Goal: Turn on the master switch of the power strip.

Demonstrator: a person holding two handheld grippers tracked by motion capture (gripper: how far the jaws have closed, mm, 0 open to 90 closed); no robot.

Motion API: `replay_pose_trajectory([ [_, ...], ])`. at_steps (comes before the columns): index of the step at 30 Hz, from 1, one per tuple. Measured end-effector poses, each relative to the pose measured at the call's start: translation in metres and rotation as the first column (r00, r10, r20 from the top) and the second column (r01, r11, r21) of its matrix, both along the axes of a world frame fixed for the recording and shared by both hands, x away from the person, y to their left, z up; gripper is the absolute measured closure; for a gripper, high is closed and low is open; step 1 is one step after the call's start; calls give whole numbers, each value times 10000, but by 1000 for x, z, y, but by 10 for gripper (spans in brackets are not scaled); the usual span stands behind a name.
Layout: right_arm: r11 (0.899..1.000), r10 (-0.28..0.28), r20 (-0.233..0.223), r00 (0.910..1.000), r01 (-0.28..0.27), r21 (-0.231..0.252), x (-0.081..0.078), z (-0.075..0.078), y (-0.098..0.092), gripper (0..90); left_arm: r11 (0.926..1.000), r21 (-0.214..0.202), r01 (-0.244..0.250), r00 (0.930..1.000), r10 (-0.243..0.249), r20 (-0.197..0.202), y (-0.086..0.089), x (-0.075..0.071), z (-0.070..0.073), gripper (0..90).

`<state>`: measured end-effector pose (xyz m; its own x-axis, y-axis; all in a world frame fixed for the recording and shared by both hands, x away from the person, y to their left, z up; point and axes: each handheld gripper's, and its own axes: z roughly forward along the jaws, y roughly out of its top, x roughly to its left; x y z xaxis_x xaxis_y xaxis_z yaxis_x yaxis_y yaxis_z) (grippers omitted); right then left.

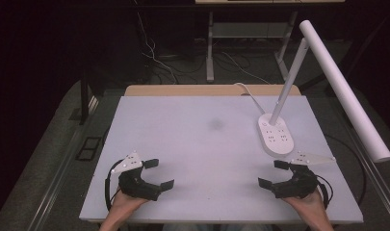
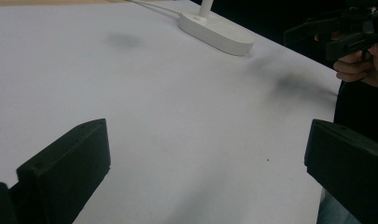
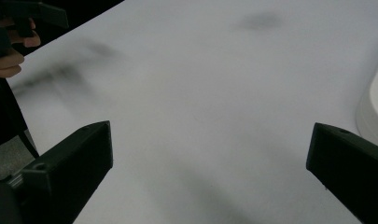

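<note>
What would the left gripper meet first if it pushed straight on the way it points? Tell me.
Probably nothing soon: bare white tabletop lies ahead of the open left gripper. Farther on stands the white oval desk lamp base, though depth is uncertain.

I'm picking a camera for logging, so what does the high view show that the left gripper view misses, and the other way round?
High view alone: the lamp's long white head, the left gripper from outside, the floor cables. Left gripper view alone: a close look along its own open black fingers. Both: the white tabletop, the lamp base, the right gripper.
</note>
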<state>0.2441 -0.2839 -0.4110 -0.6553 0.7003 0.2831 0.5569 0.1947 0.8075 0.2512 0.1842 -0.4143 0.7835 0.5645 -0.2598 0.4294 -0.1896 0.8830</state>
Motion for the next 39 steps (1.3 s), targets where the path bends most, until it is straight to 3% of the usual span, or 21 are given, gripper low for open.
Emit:
replay_pose_trajectory([
  [22, 9990, 121, -472, 9988, -140, -415, 1, -6, 2, 0, 9997, 204, 161, 9997, -157, -177, -3, 1, -3, 0],
  [39, 9960, 60, -576, 9983, -111, -886, 1, -5, 6, 0, 9995, 288, 142, 9996, -135, -244, -3, 1, -5, 0],
])
